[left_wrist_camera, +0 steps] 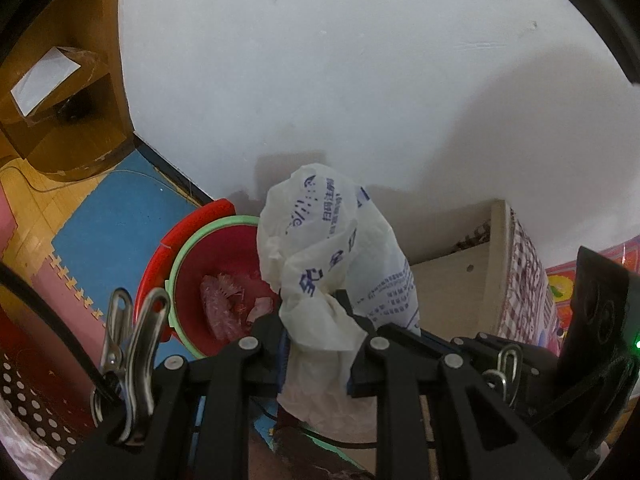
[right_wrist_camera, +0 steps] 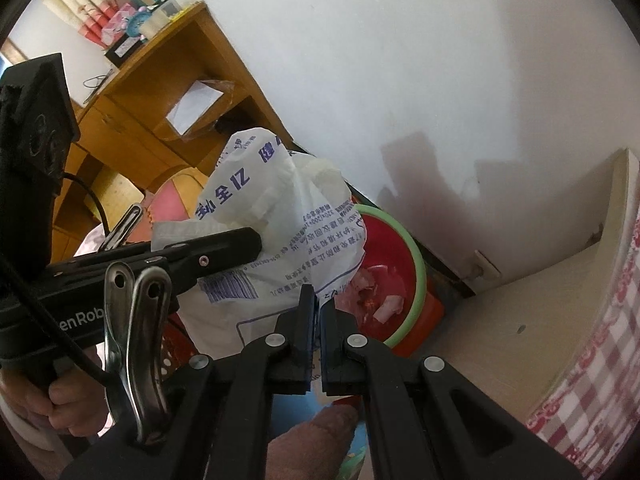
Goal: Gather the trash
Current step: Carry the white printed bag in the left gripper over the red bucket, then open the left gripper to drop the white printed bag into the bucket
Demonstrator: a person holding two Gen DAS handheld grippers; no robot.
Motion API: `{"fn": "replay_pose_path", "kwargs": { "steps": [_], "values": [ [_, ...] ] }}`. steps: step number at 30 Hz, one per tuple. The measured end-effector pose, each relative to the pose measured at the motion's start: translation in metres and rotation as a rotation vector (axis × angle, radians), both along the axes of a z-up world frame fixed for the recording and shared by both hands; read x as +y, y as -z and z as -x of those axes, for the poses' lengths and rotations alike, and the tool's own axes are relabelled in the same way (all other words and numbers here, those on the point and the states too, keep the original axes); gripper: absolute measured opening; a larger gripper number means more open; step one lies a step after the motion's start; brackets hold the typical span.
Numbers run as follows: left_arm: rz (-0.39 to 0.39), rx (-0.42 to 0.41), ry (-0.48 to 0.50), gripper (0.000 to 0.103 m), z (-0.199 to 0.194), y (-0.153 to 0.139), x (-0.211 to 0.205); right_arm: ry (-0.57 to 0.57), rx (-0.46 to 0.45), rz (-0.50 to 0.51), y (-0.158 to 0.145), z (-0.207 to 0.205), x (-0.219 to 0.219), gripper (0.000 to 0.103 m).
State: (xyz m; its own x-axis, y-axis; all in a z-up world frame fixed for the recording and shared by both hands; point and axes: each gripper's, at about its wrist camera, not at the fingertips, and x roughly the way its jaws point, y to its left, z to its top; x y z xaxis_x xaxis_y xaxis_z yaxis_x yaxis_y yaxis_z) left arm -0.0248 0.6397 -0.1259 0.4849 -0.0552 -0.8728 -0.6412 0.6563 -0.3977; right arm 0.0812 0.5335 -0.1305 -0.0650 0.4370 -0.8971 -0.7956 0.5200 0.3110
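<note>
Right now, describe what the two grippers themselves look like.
Both are black scissor-linkage grippers with silver rivets and blue-edged pads. The left gripper and right gripper each carry steel clips. A black cable and partial white lettering mark the left gripper's body.

White wall (left_wrist_camera: 320,60), wooden shelf (right_wrist_camera: 168,92) (cluttered top), blue floor mat (left_wrist_camera: 116,216)

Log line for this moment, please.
left gripper: shut on white bag | right gripper: pinching bag edge | red bin: below, not yet in
</note>
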Motion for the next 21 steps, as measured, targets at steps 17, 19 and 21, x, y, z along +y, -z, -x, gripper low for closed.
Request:
{"fn": "replay_pose_path", "kwargs": {
  "steps": [17,19,21],
  "values": [
    [0.007,0.055,0.043,0.032,-0.012,0.023,0.011,0.100,-0.008,0.082,0.015,-0.011,0.002,0.023],
    [0.006,0.060,0.041,0.034,-0.012,0.024,0.014,0.115,-0.012,0.085,0.015,-0.012,0.001,0.027],
    [0.006,0.062,0.033,0.035,-0.011,0.024,0.017,0.123,-0.004,0.084,0.015,-0.013,0.000,0.027]
  ]
}}
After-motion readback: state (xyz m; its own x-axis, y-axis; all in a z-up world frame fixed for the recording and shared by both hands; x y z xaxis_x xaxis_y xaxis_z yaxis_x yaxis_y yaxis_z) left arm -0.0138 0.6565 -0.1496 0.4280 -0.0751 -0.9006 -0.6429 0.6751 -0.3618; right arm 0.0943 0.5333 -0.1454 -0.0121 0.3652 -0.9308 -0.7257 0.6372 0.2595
